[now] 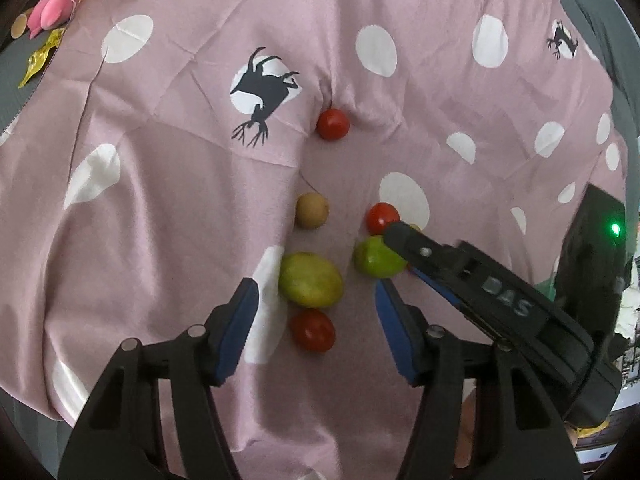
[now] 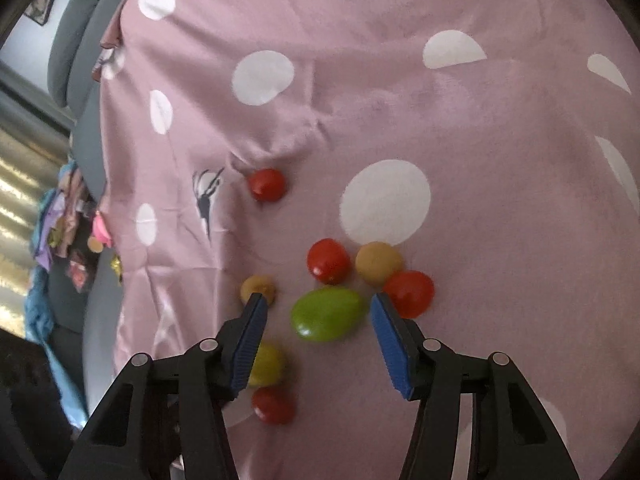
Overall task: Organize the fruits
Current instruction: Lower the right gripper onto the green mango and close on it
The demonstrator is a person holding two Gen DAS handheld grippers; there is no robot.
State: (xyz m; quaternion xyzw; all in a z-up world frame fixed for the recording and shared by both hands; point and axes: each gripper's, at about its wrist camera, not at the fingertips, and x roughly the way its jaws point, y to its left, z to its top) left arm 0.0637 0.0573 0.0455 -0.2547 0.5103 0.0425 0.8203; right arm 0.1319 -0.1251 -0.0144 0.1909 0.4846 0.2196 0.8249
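Small fruits lie on a pink polka-dot cloth (image 1: 180,200). My left gripper (image 1: 316,300) is open, its jaws either side of a yellow-green fruit (image 1: 311,285), with a red tomato (image 1: 313,330) just below it. A tan round fruit (image 1: 312,210) and a far red tomato (image 1: 333,124) lie ahead. My right gripper (image 2: 318,314) is open around a green fruit (image 2: 328,313); it also shows in the left wrist view (image 1: 404,250) over that green fruit (image 1: 376,258). Red tomatoes (image 2: 329,261) (image 2: 410,293) and a tan fruit (image 2: 378,262) lie just beyond.
A pink toy (image 1: 54,8) and yellow wrappers (image 1: 40,58) lie off the cloth's far left corner. A grey cushion edge (image 2: 76,52) borders the cloth. Another tan fruit (image 2: 258,289), a yellow-green fruit (image 2: 267,364) and a red tomato (image 2: 274,405) sit left of the right gripper.
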